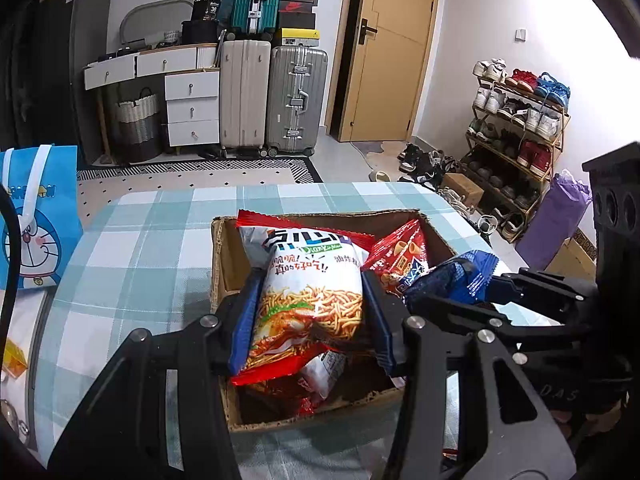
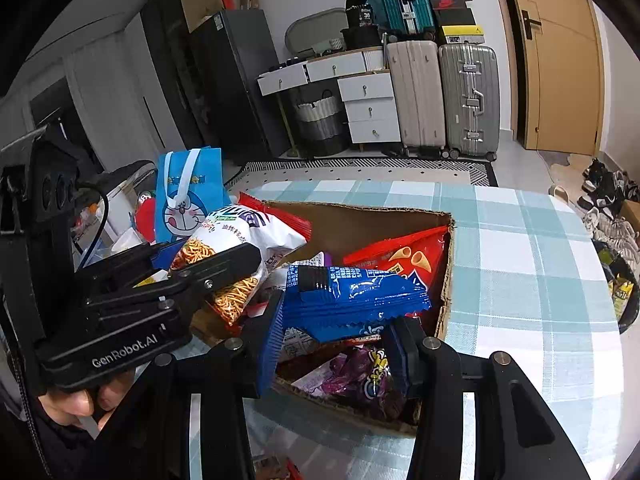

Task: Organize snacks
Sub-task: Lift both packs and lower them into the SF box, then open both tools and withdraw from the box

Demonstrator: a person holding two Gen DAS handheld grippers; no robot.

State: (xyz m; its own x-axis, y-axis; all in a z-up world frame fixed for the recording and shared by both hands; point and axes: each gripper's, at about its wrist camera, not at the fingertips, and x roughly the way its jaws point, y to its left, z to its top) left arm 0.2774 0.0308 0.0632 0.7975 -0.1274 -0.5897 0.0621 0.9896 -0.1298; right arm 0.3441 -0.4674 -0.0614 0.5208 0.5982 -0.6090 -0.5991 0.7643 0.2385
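left claw (image 1: 310, 312) gripping noodle bag (image 1: 308, 292), right claw (image 2: 334, 340) gripping blue packet (image 2: 356, 296)

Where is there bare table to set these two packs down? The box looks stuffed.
Bare checked tablecloth lies right of the cardboard box and beyond its far wall; another bare patch sits between the box and the Doraemon bag. Inside the box, packets are piled up.

We note the cardboard box (image 1: 224, 256) on the table (image 1: 152, 248); noodle-snack bag (image 1: 308, 292) over it at left, wafer packet (image 2: 352, 296) right, gift bag (image 2: 188, 196) beyond-left.
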